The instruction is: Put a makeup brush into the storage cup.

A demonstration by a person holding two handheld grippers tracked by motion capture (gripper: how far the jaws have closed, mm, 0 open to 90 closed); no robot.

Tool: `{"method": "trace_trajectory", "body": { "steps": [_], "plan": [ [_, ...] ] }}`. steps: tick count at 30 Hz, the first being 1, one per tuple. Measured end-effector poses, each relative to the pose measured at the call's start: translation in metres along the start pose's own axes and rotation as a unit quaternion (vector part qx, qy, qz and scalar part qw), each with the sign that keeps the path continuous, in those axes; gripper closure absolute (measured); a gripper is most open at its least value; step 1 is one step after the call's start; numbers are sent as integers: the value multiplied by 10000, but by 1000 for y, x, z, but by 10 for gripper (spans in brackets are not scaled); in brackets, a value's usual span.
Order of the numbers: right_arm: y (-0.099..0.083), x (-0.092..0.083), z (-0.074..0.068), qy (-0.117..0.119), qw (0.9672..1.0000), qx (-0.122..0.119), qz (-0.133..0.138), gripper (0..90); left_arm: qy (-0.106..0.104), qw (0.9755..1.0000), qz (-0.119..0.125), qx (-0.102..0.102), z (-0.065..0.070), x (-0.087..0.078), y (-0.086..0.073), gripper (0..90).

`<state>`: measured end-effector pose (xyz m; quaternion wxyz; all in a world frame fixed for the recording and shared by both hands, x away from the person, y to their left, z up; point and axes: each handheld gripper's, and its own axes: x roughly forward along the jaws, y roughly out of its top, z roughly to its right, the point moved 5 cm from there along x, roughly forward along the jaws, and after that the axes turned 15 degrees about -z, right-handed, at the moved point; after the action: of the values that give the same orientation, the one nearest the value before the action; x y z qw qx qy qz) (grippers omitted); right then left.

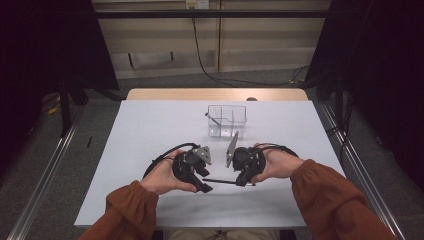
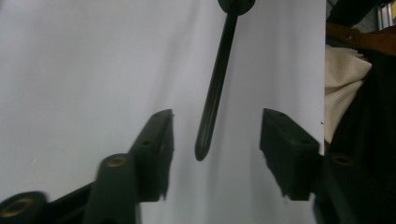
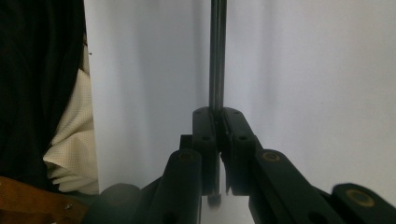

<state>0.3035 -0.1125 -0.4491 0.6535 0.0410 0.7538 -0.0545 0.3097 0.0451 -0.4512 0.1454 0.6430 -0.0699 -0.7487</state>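
Only obstacle on the table [image 1: 150,130]: a clear divided box [image 1: 227,120], far centre. Open surface left, right and near of it. Between the hands, a thin black rod [image 1: 220,180] spans level from the right gripper [image 1: 245,183] toward the left gripper [image 1: 206,188], blocking a straight pass there.

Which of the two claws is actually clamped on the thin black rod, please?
The right claw: its jaws are pressed shut on the black rod. The left claw stands open, the rod's free tip between its jaws, untouched.

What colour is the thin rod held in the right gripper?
Black; the rod shows best in the left gripper view.
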Motion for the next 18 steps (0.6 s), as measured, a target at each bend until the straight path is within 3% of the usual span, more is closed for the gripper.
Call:
{"method": "trace_trajectory", "body": {
  "steps": [6,10,13,14,18],
  "plan": [
    [2,1,-1,-25,10000,-6,10,845,-73,9998,67,154,-2,-1,0,688],
    [1,1,-1,-29,10000,-7,0,844,-15,9999,27,111,-2,1,1,724],
    [2,1,-2,-28,10000,-27,29,845,-147,9998,-19,145,-3,3,2,750],
    [2,2,-2,-25,10000,-37,28,844,-62,9999,11,118,-3,5,3,757],
    [3,1,-1,-67,9999,-86,69,845,-109,9999,-51,56,-6,8,3,760]
  ]
}}
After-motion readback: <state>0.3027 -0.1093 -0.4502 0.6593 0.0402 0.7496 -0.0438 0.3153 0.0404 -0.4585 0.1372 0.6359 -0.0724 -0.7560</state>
